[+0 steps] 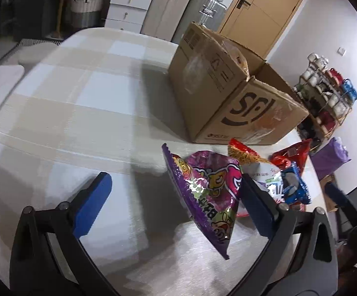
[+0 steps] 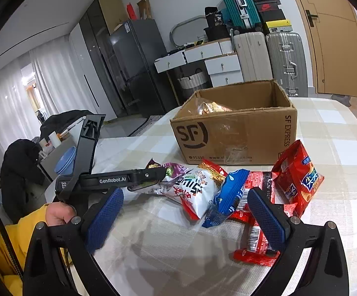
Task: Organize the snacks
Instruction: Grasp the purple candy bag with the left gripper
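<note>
my left gripper (image 1: 176,202) wide open around shiny purple snack bag (image 1: 208,192) | my right gripper (image 2: 185,212) open, empty | brown cardboard box (image 2: 235,133) behind

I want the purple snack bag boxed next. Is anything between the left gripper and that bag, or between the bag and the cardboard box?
Nothing visible. The open left gripper already has the purple snack bag between its fingers, and only bare tablecloth lies between the bag and the cardboard box.
</note>
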`<state>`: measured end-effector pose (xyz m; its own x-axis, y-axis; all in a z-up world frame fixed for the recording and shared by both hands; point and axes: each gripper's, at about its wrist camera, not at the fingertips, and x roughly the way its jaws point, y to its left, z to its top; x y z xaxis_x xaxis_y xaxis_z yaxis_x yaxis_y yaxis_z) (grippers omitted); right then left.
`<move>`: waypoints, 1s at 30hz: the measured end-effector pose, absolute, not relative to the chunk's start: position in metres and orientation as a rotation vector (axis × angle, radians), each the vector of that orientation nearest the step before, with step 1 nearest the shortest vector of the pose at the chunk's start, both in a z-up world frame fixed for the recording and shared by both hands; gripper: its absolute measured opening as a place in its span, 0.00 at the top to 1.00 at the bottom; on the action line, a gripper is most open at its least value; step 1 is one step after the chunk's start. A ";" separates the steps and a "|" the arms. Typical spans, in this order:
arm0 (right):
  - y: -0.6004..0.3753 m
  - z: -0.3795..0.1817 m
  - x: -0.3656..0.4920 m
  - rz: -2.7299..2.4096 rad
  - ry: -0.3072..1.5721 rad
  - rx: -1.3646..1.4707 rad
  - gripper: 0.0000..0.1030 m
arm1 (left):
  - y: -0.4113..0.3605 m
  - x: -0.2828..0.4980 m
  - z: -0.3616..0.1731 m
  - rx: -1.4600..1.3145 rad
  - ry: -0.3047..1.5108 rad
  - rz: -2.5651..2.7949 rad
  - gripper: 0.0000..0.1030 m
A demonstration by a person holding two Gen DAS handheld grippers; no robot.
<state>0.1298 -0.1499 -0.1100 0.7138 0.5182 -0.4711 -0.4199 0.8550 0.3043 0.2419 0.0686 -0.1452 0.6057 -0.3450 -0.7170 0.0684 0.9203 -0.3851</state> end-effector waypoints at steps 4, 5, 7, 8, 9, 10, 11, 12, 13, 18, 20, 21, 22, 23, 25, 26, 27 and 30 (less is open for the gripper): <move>-0.150 -0.117 0.133 0.515 0.594 0.189 0.01 | 0.068 0.248 -0.149 -0.401 0.879 -0.345 0.34; -0.150 -0.118 0.135 0.513 0.598 0.193 0.01 | 0.067 0.249 -0.149 -0.409 0.872 -0.369 0.44; -0.150 -0.120 0.135 0.511 0.602 0.195 0.01 | 0.062 0.248 -0.147 -0.386 0.863 -0.383 0.52; -0.149 -0.120 0.136 0.509 0.605 0.191 0.01 | 0.060 0.248 -0.147 -0.380 0.861 -0.381 0.55; -0.148 -0.120 0.136 0.508 0.605 0.189 0.01 | 0.060 0.249 -0.148 -0.384 0.862 -0.388 0.60; -0.147 -0.120 0.137 0.508 0.606 0.187 0.01 | 0.060 0.248 -0.148 -0.391 0.861 -0.390 0.61; -0.146 -0.120 0.137 0.509 0.605 0.183 0.01 | 0.061 0.249 -0.149 -0.401 0.860 -0.392 0.63; -0.145 -0.119 0.136 0.509 0.603 0.180 0.01 | 0.061 0.250 -0.150 -0.411 0.863 -0.399 0.65; -0.145 -0.119 0.135 0.510 0.602 0.176 0.01 | 0.062 0.248 -0.150 -0.417 0.864 -0.402 0.66; -0.141 -0.114 0.137 0.508 0.603 0.160 0.01 | 0.067 0.240 -0.150 -0.425 0.858 -0.377 0.67; -0.139 -0.112 0.140 0.506 0.609 0.154 0.01 | 0.072 0.232 -0.148 -0.428 0.851 -0.359 0.67; -0.138 -0.110 0.143 0.507 0.613 0.154 0.01 | 0.077 0.229 -0.146 -0.439 0.841 -0.353 0.67; -0.136 -0.109 0.147 0.519 0.619 0.157 0.01 | 0.081 0.224 -0.144 -0.449 0.831 -0.351 0.67; -0.133 -0.108 0.151 0.534 0.629 0.155 0.01 | 0.087 0.220 -0.141 -0.457 0.819 -0.347 0.67; -0.123 -0.107 0.161 0.543 0.656 0.134 0.01 | 0.098 0.212 -0.136 -0.468 0.794 -0.336 0.67; -0.119 -0.107 0.166 0.552 0.667 0.127 0.01 | 0.104 0.207 -0.133 -0.472 0.779 -0.325 0.67; -0.114 -0.108 0.173 0.560 0.683 0.119 0.01 | 0.111 0.202 -0.130 -0.476 0.765 -0.317 0.67; -0.099 -0.111 0.190 0.546 0.722 0.075 0.01 | 0.131 0.187 -0.124 -0.491 0.733 -0.292 0.67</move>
<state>0.1902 -0.0993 -0.1107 0.6177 0.4994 -0.6074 -0.4491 0.8581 0.2489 0.1871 0.1306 -0.1239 0.7105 -0.4193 -0.5651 0.0846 0.8481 -0.5230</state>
